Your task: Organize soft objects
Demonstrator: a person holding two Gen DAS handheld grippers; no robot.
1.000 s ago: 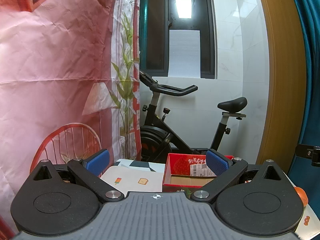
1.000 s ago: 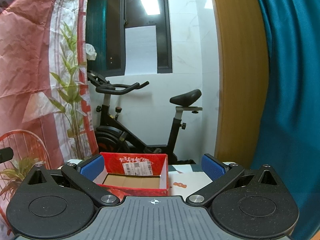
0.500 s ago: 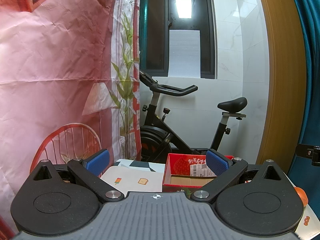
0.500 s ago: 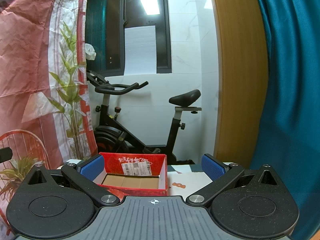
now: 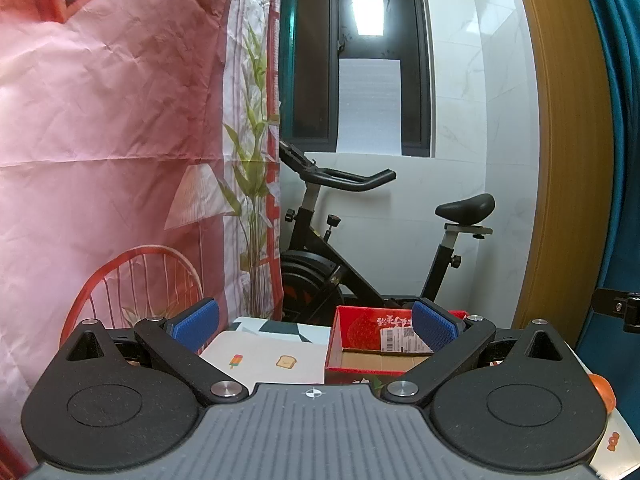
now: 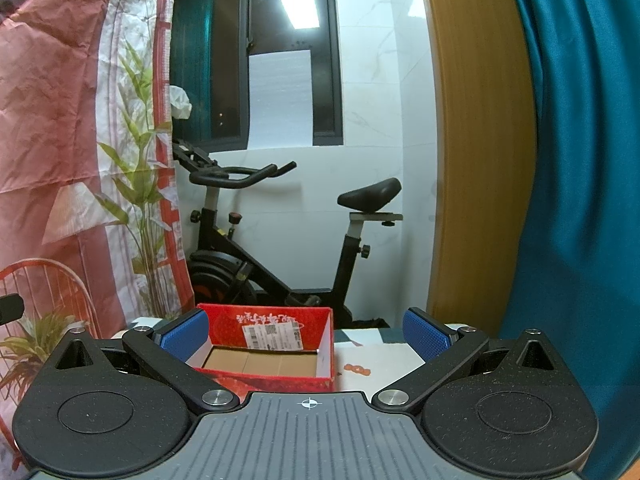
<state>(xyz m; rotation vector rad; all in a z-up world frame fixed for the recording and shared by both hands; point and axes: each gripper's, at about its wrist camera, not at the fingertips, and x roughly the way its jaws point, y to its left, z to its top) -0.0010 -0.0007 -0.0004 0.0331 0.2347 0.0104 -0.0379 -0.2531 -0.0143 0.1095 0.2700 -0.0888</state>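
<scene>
A red cardboard box [image 5: 372,350] with a white shipping label stands open and empty on the table; it also shows in the right wrist view [image 6: 272,350]. My left gripper [image 5: 316,326] is open and empty, held level, with the box behind its right finger. My right gripper [image 6: 308,332] is open and empty, with the box behind its left finger. An orange object [image 5: 602,390] peeks out at the right edge of the left wrist view, mostly hidden. No other soft object is in view.
The table wears a white cloth [image 5: 268,356] with small printed pictures. Behind it stand an exercise bike [image 5: 360,240], a pink printed backdrop [image 5: 120,160] on the left, a wooden door frame [image 6: 480,140] and a teal curtain [image 6: 580,160] on the right.
The right gripper view has tilted slightly, so the box shows a little more. The left gripper has not moved.
</scene>
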